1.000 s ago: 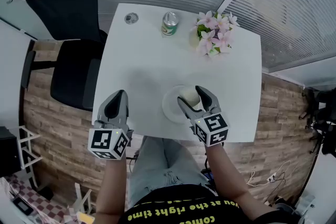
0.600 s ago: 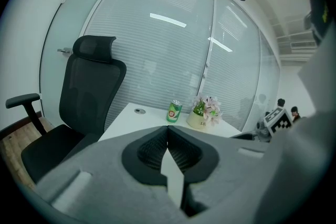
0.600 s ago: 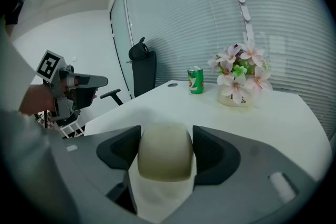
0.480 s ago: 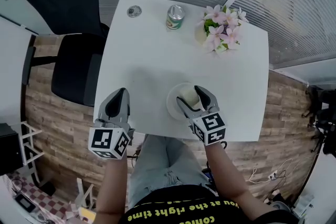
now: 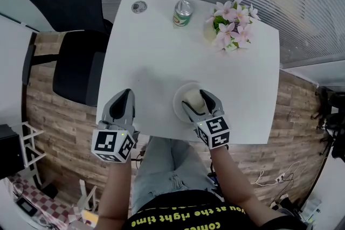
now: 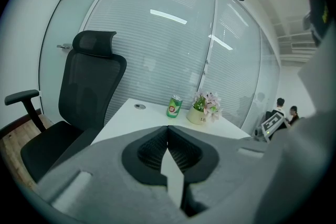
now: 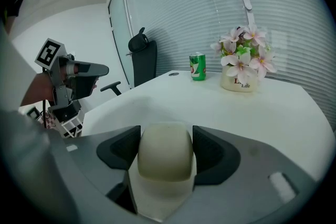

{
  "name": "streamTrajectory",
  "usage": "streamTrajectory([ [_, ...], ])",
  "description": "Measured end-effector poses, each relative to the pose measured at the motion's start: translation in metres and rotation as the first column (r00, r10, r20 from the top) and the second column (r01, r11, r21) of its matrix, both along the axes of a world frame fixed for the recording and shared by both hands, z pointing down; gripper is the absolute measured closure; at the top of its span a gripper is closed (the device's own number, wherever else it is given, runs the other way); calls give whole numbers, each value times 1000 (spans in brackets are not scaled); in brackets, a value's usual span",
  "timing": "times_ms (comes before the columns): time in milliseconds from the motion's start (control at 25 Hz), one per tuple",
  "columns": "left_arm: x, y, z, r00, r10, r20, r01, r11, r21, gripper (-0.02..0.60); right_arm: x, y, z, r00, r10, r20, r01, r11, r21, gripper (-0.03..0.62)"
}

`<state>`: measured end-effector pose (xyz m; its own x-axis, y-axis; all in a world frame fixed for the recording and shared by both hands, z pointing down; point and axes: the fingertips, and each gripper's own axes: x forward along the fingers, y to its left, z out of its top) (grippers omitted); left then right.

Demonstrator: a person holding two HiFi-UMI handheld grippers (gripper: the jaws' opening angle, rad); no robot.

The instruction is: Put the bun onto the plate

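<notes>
- The right gripper point(image 5: 200, 99) clasps a pale bun point(image 5: 193, 98) between its dark pads, one jaw against each side, directly above a white plate point(image 5: 178, 109) near the front edge of a white table point(image 5: 161, 51).
- Seen from the right gripper view, the bun fills the gap between the jaws. The plate's pale surface shows just below it, but no view shows whether the bun touches the plate.
- The left gripper point(image 5: 124, 95) is over the table's front edge, well to the left of the plate. Its jaws are pressed together at the tips with nothing between them.
- At the far side of the table a green can point(image 5: 183, 12) stands upright, with a pot of pink flowers point(image 5: 230, 24) to its right and a small round disc point(image 5: 139, 6) set in the tabletop to its left.
- A black chair point(image 5: 70, 19) stands beside the table's left edge on a wood-pattern floor point(image 5: 48, 116).
- Frosted glass walls with horizontal stripes rise behind the table.
- The person holding both grippers wears a black top with yellow print and light jeans.
</notes>
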<state>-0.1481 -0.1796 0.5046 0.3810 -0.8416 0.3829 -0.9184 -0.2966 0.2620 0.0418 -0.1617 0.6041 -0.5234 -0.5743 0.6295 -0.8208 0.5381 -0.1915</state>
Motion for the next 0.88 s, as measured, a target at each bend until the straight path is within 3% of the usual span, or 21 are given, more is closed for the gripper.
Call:
streamTrajectory([
  [880, 3, 0, 4, 1000, 21, -5, -21, 1000, -7, 581, -5, 9, 22, 992, -57, -116, 53, 998, -38, 272],
])
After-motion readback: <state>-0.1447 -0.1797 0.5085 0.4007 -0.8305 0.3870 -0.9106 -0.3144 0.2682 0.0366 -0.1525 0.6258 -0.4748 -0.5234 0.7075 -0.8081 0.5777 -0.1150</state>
